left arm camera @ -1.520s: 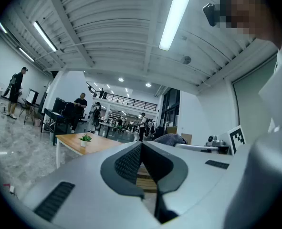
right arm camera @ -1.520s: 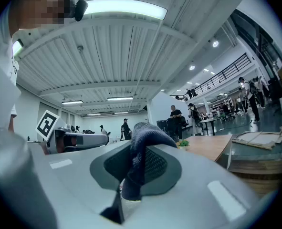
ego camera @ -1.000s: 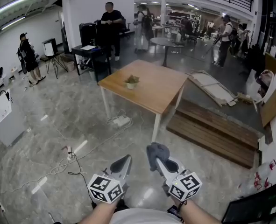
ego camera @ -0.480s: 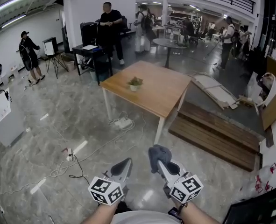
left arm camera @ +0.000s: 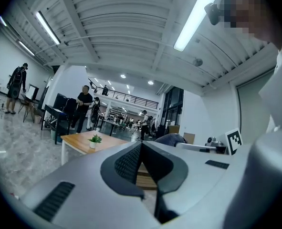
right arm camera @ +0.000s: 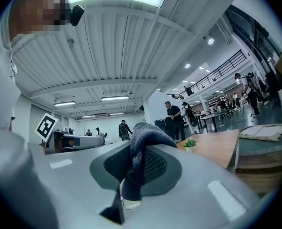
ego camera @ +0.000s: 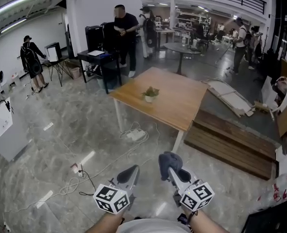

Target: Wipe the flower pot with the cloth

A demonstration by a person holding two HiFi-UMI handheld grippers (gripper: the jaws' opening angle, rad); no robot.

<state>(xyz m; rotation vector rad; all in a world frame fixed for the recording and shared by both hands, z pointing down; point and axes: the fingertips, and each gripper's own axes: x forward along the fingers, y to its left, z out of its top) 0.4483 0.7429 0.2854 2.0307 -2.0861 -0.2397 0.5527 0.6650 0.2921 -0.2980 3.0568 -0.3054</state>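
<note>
The small pale flower pot (ego camera: 149,98), holding a low tuft of green leaves, stands upright on the square light-wood table with white legs (ego camera: 182,103). It sits towards the table's left edge in the head view, with bare wood all round it. The pot is round and short, cream or white; it is too small to show any dirt or marking. In the left gripper view the pot (left arm camera: 94,143) shows far off at the table's near corner, and in the right gripper view (right arm camera: 191,146) it sits just as distant.

Both tools are held low in front of the person, well apart from the table, over the grey marbled floor (ego camera: 60,130). The left gripper (ego camera: 132,171) has its jaws pressed together with nothing between them (left arm camera: 141,146). The right gripper (ego camera: 169,167) is clamped on the dark blue-grey cloth (ego camera: 168,158), a soft bunched fabric that bulges above the jaw tips and hangs down between the pads (right arm camera: 141,156).

A white power strip (ego camera: 137,135) with trailing cables lies on the floor near the table's front leg.
</note>
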